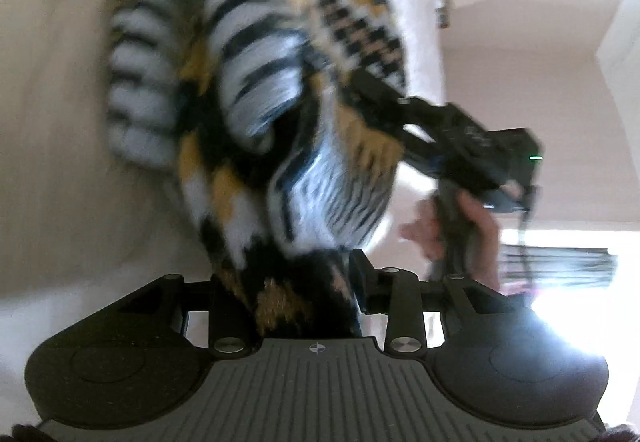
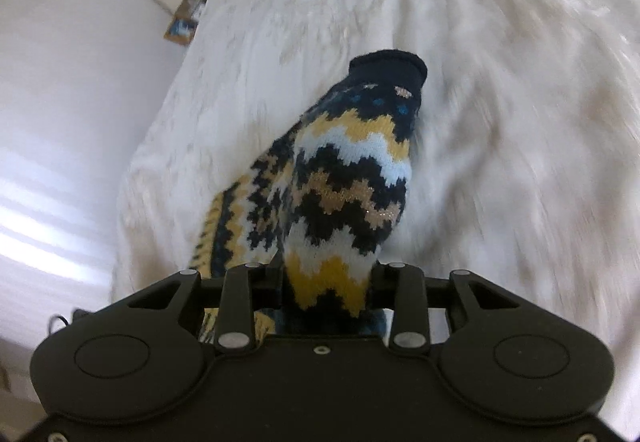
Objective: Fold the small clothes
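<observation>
I had the small knitted garment with navy, yellow, tan and pale-blue zigzag bands held up off the fluffy white bedcover, one gripper on each end. My right gripper was clamped on a yellow-and-navy zigzag edge, knit bunched between its fingers, and a navy ribbed cuff stuck out ahead of it. My left gripper was pinching another part of the same knit, dark and mustard fabric pushed between its fingers. The left wrist view was badly blurred, but the right gripper showed there biting into the checked section, with the person's hand on its handle.

Judged handling: light, soft, floppy, stretchy knit. It sagged and bulged between the two holds and won't keep any shape by itself. Thick yarn gives good friction, so slip looked unlikely, but bunched layers can hide a crooked grab. Best holds, I judged, are the hems and ribbed cuffs, where the knit is firmer. I could not tell which end was the neck.
</observation>
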